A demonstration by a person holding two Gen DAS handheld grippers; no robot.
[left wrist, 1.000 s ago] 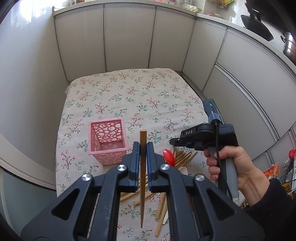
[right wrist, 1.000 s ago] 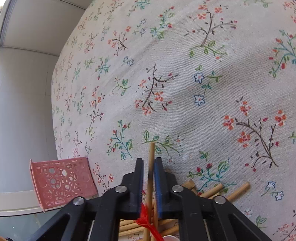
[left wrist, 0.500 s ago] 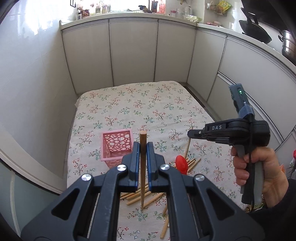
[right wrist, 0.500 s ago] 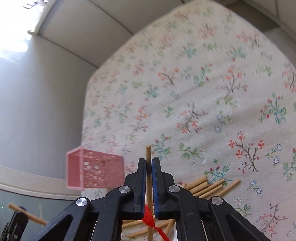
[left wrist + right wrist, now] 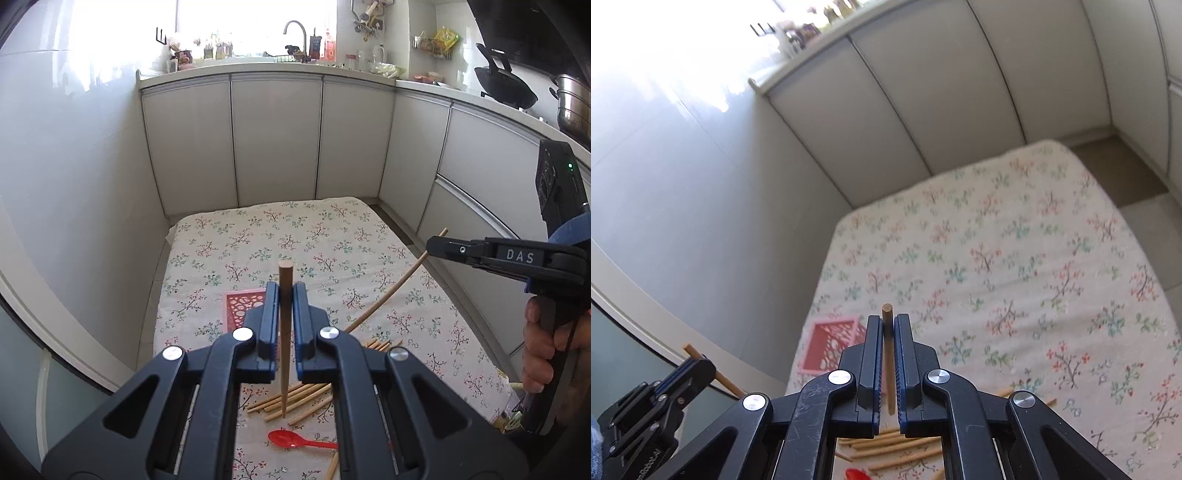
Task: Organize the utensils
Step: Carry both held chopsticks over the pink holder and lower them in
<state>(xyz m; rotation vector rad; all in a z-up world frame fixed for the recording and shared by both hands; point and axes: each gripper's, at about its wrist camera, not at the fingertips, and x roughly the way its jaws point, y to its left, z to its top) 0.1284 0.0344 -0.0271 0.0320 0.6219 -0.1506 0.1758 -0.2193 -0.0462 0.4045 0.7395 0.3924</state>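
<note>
Left tool [image 5: 284, 306] clamped on chopstick [image 5: 284, 332] near thick end; right tool [image 5: 888, 354] likewise grips second chopstick [image 5: 887, 354]. Light, stiff, smooth wood; likely slips, pinch mid-shaft. Pink basket [image 5: 240, 308] 11 o'clock, loose chopsticks [image 5: 295, 400] 6 o'clock on floral cloth [image 5: 295, 236]

Left gripper [image 5: 284, 295] clamped on an upright chopstick [image 5: 284, 332]; right gripper [image 5: 434, 248] pinching another chopstick [image 5: 391, 291], slanted above the floral cloth [image 5: 280, 236]. Pink basket [image 5: 242, 308] beyond; red spoon [image 5: 291, 440] near.
</note>
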